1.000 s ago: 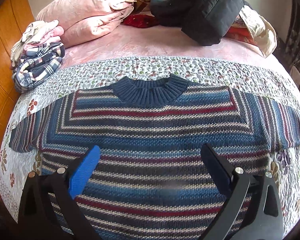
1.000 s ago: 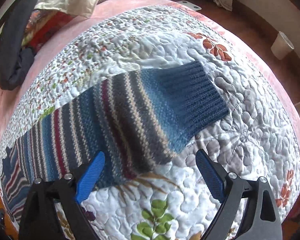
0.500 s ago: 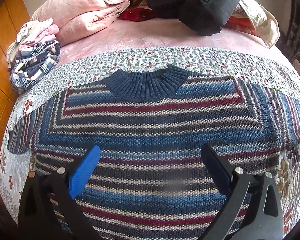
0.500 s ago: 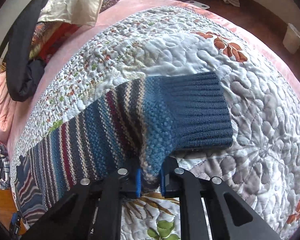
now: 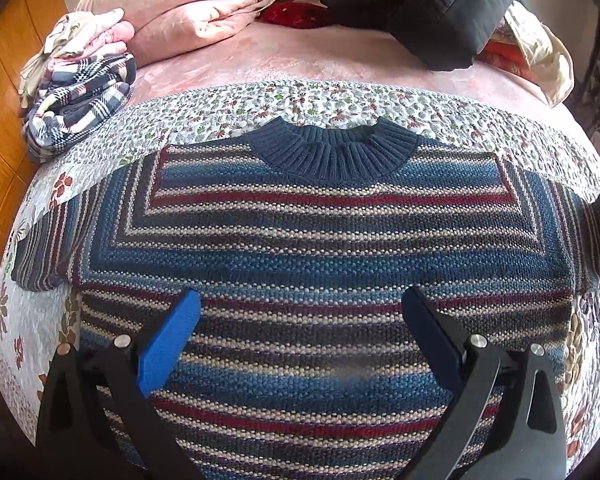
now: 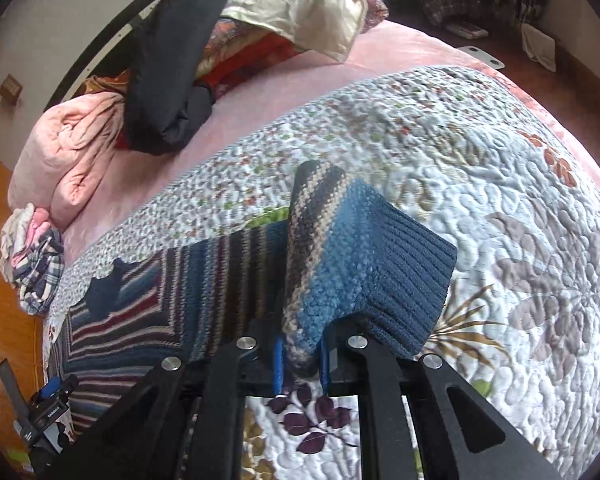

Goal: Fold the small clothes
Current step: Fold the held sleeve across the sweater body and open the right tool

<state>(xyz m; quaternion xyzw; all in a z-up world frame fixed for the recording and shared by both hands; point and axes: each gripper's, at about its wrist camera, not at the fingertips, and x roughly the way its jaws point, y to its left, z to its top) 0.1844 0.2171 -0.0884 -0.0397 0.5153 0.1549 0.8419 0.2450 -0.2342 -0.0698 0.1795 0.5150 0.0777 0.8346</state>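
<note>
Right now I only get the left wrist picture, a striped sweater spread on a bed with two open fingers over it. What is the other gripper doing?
Observer: The right gripper is shut on the sweater sleeve, pinching it at the edge near the ribbed cuff.
Operator: Is that sleeve flat on the bed?
Observer: No. It is raised off the floral quilt and bent upward, with the cuff hanging free beside the fingers.
Operator: Anything past the bed on that side?
Observer: Yes, dark floor with a white flat object lying close to the bed's edge; I cannot tell what it is.
</note>
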